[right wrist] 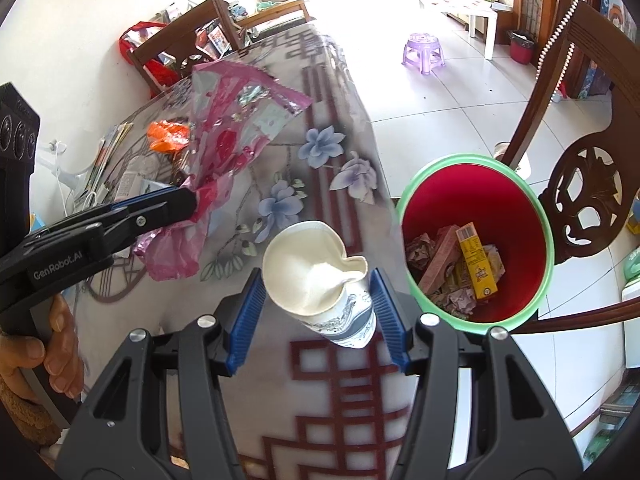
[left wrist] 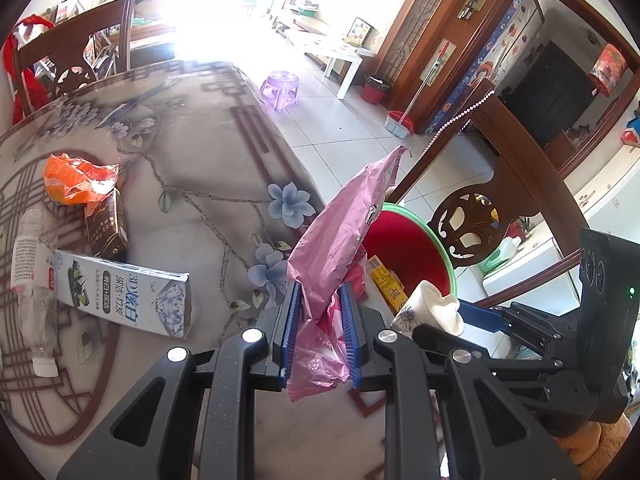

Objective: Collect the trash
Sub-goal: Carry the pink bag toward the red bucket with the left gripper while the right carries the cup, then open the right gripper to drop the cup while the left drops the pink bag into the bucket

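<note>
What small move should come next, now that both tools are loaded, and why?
Probably carry the right tool sideways until the crumpled white paper cup it grips hangs over the red bin with the green rim, then open. The cup sits above the table edge, beside the bin mouth. The left tool holds the pink plastic wrapper, which can follow.

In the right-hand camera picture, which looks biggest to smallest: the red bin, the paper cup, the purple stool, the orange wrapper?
As they look in that view:
1. Red bin
2. Paper cup, though it is nearest the camera, which inflates it
3. Purple stool and orange wrapper look alike; I can't rank them.
</note>
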`<move>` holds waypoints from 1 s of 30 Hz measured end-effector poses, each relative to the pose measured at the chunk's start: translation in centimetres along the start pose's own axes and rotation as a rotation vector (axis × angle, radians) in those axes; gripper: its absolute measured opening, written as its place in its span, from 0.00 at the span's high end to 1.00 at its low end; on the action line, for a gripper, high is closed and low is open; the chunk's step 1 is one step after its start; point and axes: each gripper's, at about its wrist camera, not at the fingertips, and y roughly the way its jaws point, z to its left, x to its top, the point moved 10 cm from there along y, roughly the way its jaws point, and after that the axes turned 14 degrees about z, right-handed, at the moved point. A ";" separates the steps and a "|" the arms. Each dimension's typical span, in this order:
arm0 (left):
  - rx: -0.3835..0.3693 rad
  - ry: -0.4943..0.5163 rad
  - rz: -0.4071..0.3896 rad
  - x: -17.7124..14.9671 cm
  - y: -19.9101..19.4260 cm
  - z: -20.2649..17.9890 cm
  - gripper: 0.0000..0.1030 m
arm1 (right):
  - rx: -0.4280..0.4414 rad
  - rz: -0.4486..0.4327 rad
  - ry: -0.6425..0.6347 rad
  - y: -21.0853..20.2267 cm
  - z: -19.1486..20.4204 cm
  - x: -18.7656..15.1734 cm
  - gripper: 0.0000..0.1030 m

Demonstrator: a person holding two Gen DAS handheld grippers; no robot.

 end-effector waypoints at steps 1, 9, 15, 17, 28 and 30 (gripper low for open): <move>0.001 -0.001 0.001 0.0 0.1 -0.1 0.82 | -0.001 0.000 0.005 0.0 -0.4 0.1 0.49; 0.008 -0.008 0.017 0.3 0.9 -1.0 0.82 | -0.086 -0.013 0.112 -0.1 -6.5 1.7 0.49; 0.002 0.009 0.048 0.6 2.5 -2.8 0.82 | -0.158 -0.052 0.189 -0.4 -11.0 3.5 0.37; -0.001 0.021 0.064 0.8 3.2 -3.7 0.81 | -0.190 -0.089 0.214 -1.3 -12.5 3.8 0.22; -0.035 0.149 0.157 3.0 9.7 -10.5 0.81 | -0.225 -0.079 0.335 -3.0 -18.4 0.3 0.18; -0.037 0.176 0.166 3.6 10.6 -11.8 0.81 | -0.220 -0.077 0.353 -3.2 -19.1 -0.5 0.18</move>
